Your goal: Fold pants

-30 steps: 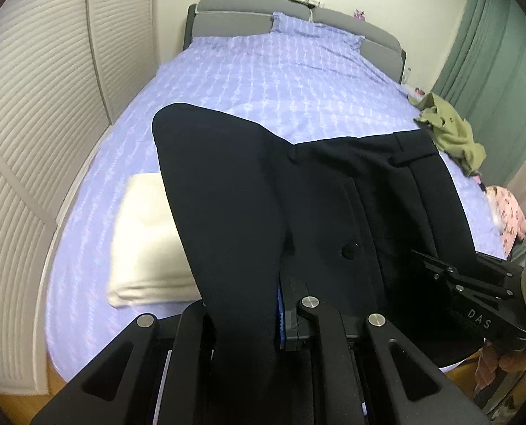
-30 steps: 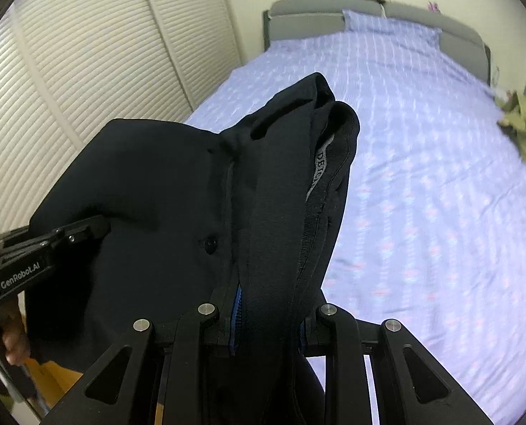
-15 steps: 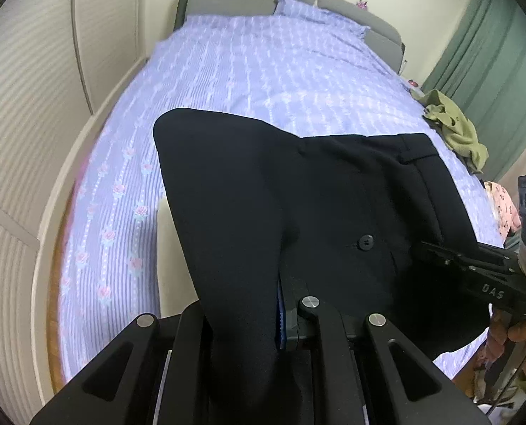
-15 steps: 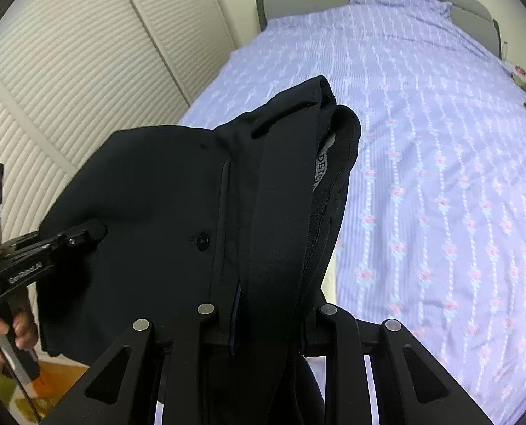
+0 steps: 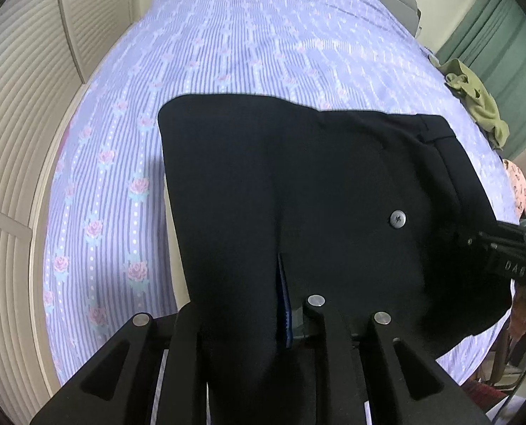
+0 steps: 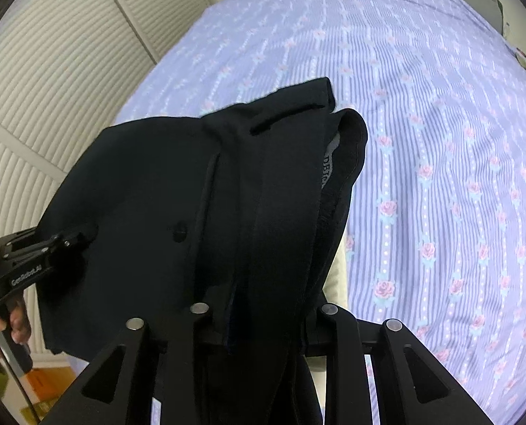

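Black pants [image 5: 298, 194] hang over the bed, stretched at the waistband between both grippers, button side up. In the left wrist view my left gripper [image 5: 252, 304] pinches the cloth at one waist end. Its jaws are opening, with the fabric still between them. The right gripper [image 5: 503, 258] holds the other end at the right edge. In the right wrist view the pants [image 6: 192, 194] bunch up between the fingers of my right gripper [image 6: 263, 308], whose jaws are easing open a little. The left gripper [image 6: 43, 255] grips the far corner there, held by a hand.
The bed [image 5: 263, 53] has a lilac rose-striped sheet. A cream folded cloth [image 6: 337, 283] lies under the pants. An olive garment [image 5: 475, 95] and a pink one [image 5: 518, 184] sit at the bed's right edge. Louvred doors [image 5: 15, 106] stand left, a green curtain [image 5: 503, 35] right.
Both grippers have come down and forward over the bed with the pants stretched between them. The cream cloth is now mostly covered by the pants.
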Motion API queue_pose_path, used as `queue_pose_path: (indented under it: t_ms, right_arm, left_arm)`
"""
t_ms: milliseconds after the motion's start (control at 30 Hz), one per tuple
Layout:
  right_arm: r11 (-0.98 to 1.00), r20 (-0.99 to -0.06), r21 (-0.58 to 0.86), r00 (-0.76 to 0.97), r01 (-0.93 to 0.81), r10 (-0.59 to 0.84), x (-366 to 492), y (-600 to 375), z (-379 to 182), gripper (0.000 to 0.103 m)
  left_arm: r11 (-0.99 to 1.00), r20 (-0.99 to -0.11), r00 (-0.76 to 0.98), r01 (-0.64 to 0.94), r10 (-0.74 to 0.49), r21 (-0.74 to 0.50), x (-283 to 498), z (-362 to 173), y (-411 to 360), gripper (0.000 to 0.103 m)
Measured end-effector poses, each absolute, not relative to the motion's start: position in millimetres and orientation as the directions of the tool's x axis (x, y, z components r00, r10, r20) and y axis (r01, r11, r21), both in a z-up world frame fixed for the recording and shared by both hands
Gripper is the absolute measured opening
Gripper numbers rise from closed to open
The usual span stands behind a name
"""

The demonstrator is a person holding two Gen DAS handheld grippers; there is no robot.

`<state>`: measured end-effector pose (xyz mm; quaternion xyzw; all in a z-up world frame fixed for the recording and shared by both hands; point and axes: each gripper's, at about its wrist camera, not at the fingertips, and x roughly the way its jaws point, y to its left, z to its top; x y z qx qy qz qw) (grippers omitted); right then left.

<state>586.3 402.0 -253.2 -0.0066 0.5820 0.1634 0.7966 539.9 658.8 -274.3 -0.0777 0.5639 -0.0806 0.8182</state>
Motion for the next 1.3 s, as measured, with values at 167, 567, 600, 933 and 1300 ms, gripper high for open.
queue_pose_path:
  t_ms: [167, 567, 600, 933, 1300]
  right_arm:
    - [0.957, -0.944, 0.178, 0.236, -0.227, 0.232, 587, 385, -256, 0.044]
    - [0.964, -0.909, -0.121, 0.417, -0.236, -0.012, 545, 347, -207, 0.060]
    - [0.956, -0.895, -0.129, 0.446, -0.263, 0.002, 541, 351, -197, 0.060]
    - [0.958, -0.816, -0.032, 0.561, -0.284, 0.139, 498, 305, -132, 0.078]
    - [0.973, -0.766, -0.019, 0.629, -0.230, 0.134, 383, 161, -65, 0.086]
  left_arm:
    - [0.977, -0.920, 0.335, 0.008, -0.205, -0.215, 531, -285, 663, 0.028]
    - [0.996, -0.912, 0.401, -0.041, 0.089, 0.079, 471, -229, 638, 0.058]
    - [0.995, -0.904, 0.416, -0.043, 0.098, 0.088, 466, -220, 632, 0.066]
    - [0.993, -0.852, 0.523, -0.118, 0.034, -0.032, 374, -124, 529, 0.088]
    - [1.000, -0.762, 0.648, -0.026, 0.011, -0.009, 281, -51, 362, 0.098]
